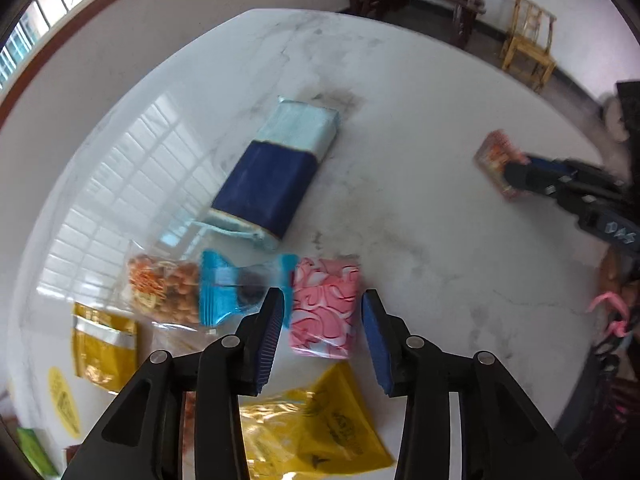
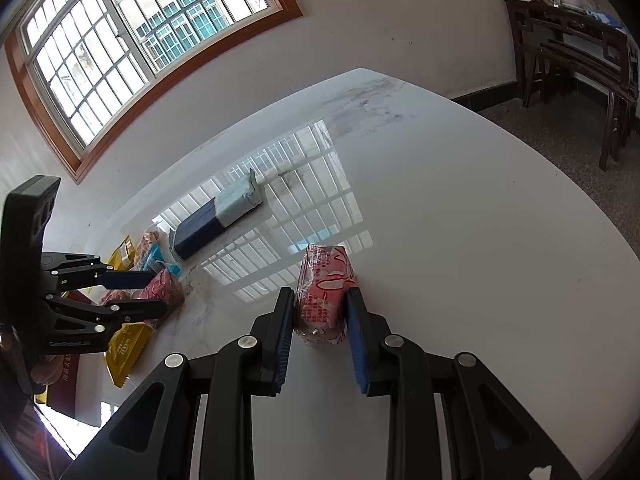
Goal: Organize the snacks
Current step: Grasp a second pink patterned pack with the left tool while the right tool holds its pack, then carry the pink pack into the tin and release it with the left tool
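Note:
My left gripper [image 1: 323, 307] is open, its fingers either side of a pink patterned snack pack [image 1: 323, 307] lying on the white marble table [image 1: 420, 208]. To its left lie a blue wrapped snack [image 1: 236, 288], a clear bag of nuts [image 1: 164, 288] and a long blue-and-pale-blue pack [image 1: 276, 172]. My right gripper [image 2: 320, 300] is shut on a red-and-pink wrapped snack [image 2: 324, 292], held just above the table. That gripper also shows at the right of the left wrist view [image 1: 516, 176].
Yellow foil packets lie near the table's front edge [image 1: 316, 428] and at the left [image 1: 102, 344]. A wooden chair [image 1: 528, 44] and dark furniture [image 2: 572, 64] stand beyond the table. A window [image 2: 132, 40] is in the wall behind.

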Motion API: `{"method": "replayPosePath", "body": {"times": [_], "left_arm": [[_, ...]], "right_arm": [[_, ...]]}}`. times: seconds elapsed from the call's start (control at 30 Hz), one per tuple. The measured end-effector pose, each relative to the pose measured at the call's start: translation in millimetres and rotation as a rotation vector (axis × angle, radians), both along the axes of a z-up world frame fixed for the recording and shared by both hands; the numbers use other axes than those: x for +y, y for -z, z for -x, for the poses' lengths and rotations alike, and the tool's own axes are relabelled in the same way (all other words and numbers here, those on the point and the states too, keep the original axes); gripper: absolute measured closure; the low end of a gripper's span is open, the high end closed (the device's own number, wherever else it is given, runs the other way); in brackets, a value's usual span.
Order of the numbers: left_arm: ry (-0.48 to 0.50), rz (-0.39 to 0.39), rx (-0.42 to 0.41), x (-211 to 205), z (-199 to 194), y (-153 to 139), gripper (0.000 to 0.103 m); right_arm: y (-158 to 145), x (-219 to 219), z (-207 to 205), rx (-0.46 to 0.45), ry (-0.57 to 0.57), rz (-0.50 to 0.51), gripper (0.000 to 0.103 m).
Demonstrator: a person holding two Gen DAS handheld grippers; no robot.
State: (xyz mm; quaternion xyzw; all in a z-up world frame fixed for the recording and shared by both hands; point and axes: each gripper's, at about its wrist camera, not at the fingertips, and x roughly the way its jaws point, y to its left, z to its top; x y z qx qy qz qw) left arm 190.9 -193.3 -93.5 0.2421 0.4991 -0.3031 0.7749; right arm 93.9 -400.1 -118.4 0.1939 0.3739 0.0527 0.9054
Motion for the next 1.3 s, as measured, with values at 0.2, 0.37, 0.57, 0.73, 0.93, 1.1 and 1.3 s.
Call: {"method": "replayPosePath", "body": {"times": [0.2,0.37,0.57,0.73,0.93,1.1,1.3], "left_arm": [[0.033,-0.031,-0.014,-6,2,7,0.062],[0.014,-0.01,-0.001,-7,5,11,0.071],[-0.116,0.116,-0.052,11,29,-16,0.072],[-0.268,0.294,-0.012,51,62,-44,0.072],[-0.401,0.399,0.042,101,103,-51,0.072],[-0.478,0.392,-0.018,142,137,-61,0.072],[-0.637,0.412,-0.063,221,154,-67,0.072]], "right_arm": [[0,0,0,0.001,-0.001,-0.002,0.077],[0,2,0,0.002,-0.002,0.005,0.077],[1,8,-2,0.021,0.005,0.059,0.077],[0,13,-1,0.02,0.009,0.102,0.077],[0,19,0,0.023,0.024,0.161,0.081],[0,20,-1,0.025,0.069,0.206,0.083],[0,13,-11,0.04,0.111,0.223,0.082]]}}
